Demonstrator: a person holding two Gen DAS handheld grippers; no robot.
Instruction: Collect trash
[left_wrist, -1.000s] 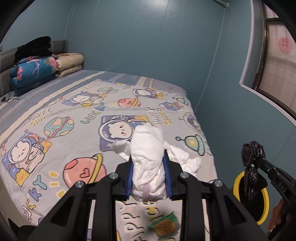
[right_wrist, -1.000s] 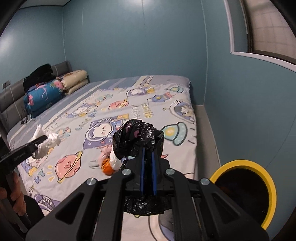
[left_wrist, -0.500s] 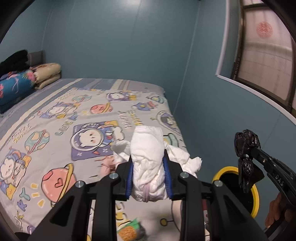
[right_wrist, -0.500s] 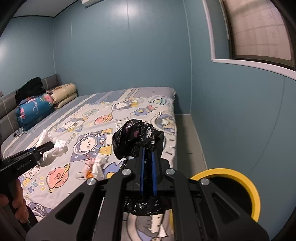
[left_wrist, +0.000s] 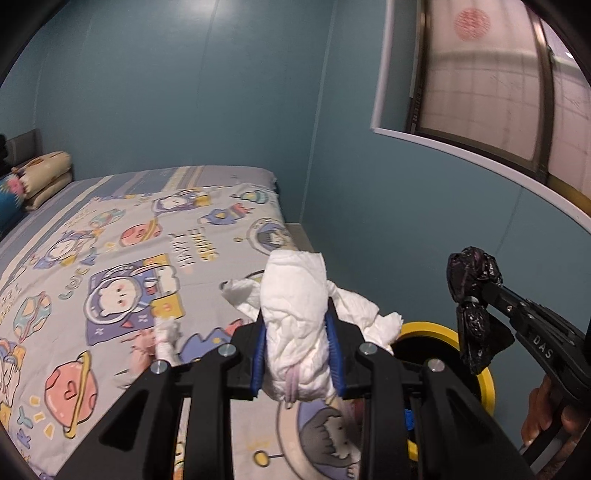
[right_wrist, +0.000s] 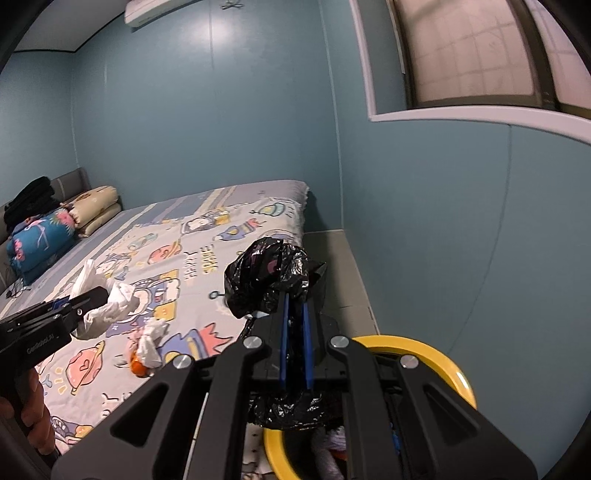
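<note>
My left gripper (left_wrist: 297, 325) is shut on a crumpled white tissue wad (left_wrist: 295, 314) held over the bed's near corner. That same wad (right_wrist: 101, 299) shows at the left of the right wrist view. My right gripper (right_wrist: 294, 291) is shut on a crumpled black plastic bag (right_wrist: 266, 277), which also appears as the black bag (left_wrist: 472, 273) at the right of the left wrist view. A yellow-rimmed bin (right_wrist: 436, 354) stands on the floor by the bed, just below and right of both grippers; the yellow-rimmed bin (left_wrist: 480, 380) is partly hidden behind the left gripper's frame.
The bed (left_wrist: 110, 229) has a cartoon space sheet. A white tissue with something orange (right_wrist: 146, 345) lies near its edge. Pillows and a folded blue quilt (right_wrist: 40, 236) sit at the far end. A blue wall and a window (right_wrist: 480, 55) close the right side.
Both grippers have swung to the right, away from the bed's middle and toward the yellow-rimmed bin, each keeping its hold. The bin now looks larger and nearer in both views.
</note>
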